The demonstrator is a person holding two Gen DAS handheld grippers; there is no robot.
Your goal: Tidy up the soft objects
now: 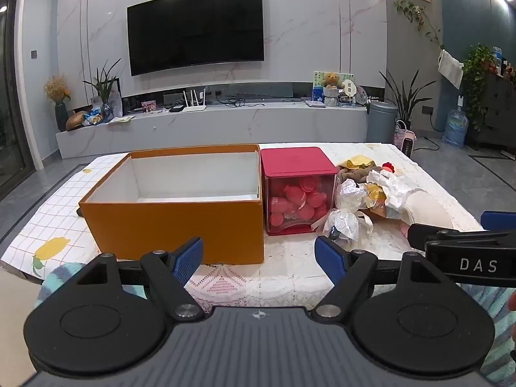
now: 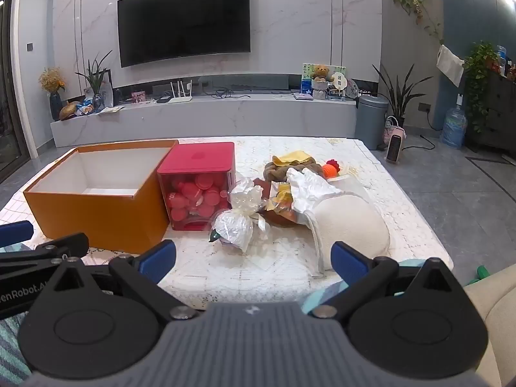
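Observation:
An open, empty orange box [image 1: 174, 225] [image 2: 96, 216] stands on the left of the table. A pile of soft things lies to the right: a cream cushion [image 2: 351, 225] [image 1: 429, 208], a crinkly cellophane-wrapped bundle [image 2: 237, 225] [image 1: 343, 222], white cloth [image 2: 309, 187], a brown plush with a yellow piece [image 2: 290, 164] and a small orange-red toy [image 2: 332, 167]. My left gripper [image 1: 258, 259] is open and empty in front of the box. My right gripper [image 2: 253, 258] is open and empty, just short of the cushion and bundle.
A red-lidded clear cube [image 1: 298, 190] [image 2: 198, 187] full of pink discs stands between box and pile. The table wears a patterned cloth [image 1: 283, 274]. A beige sofa edge [image 2: 496, 303] is at the right. A TV wall and floor lie beyond.

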